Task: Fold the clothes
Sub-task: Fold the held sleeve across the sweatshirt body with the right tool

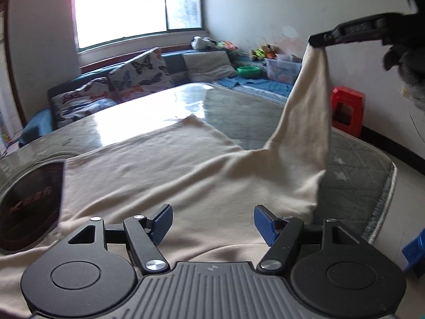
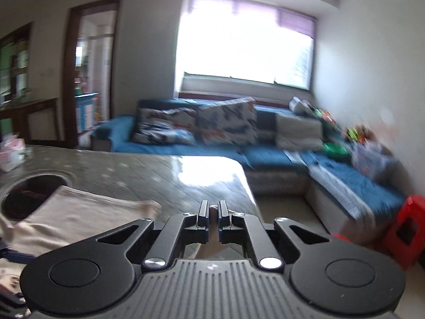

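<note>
A cream garment (image 1: 164, 167) lies spread on a glass-topped table (image 1: 233, 106). My left gripper (image 1: 212, 223) is open, low over the garment's near part, holding nothing. My right gripper (image 1: 318, 40) shows at the upper right of the left wrist view, shut on a corner of the cream garment and lifting it into a tall peak (image 1: 308, 101). In the right wrist view my right gripper (image 2: 213, 212) is shut, with a sliver of cream cloth between its fingers, and the rest of the garment (image 2: 79, 218) lies at the lower left.
A round dark inset (image 1: 29, 207) sits in the table at the left, partly under the garment. A blue sofa with patterned cushions (image 1: 138, 74) stands behind the table. A red stool (image 1: 345, 109) stands by the right wall. A blue object (image 1: 414, 250) is at the table's right corner.
</note>
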Available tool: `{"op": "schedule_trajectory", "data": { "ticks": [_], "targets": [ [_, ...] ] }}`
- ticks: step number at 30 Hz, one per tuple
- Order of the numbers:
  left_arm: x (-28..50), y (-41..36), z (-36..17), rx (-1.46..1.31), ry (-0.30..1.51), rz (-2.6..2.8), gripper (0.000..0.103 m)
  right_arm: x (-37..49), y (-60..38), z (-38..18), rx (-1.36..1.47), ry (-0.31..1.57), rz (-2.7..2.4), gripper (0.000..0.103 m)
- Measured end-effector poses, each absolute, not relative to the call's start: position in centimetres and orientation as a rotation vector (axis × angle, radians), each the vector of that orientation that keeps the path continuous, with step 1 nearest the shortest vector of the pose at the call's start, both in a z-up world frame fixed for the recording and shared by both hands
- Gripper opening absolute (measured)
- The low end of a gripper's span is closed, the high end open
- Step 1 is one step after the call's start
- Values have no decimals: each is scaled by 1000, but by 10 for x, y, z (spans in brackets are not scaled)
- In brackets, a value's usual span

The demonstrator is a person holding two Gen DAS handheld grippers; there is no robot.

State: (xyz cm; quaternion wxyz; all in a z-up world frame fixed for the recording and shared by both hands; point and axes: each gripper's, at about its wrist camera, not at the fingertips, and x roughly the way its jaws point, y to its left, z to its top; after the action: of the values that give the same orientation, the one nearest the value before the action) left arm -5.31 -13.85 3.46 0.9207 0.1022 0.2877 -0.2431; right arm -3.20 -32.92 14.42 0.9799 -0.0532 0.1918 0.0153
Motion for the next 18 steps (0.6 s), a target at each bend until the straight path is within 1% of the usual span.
{"op": "schedule_trajectory", "data": {
  "ticks": [5,8,12,18],
  "targets": [
    [-56,-109,39,164,572,-441,71,-34,-272,166,-176,353,159,5],
    [-60,-94,39,143,566,-409,71,-31,-237,168,-201,352,234,5],
    [-68,-73,38,121,566,-375,72,-24,-195,162,-222,365,322,5],
    [-79,-54,33,97,574,-326,72,-23,-144,135,-247,424,455,5]
  ]
}}
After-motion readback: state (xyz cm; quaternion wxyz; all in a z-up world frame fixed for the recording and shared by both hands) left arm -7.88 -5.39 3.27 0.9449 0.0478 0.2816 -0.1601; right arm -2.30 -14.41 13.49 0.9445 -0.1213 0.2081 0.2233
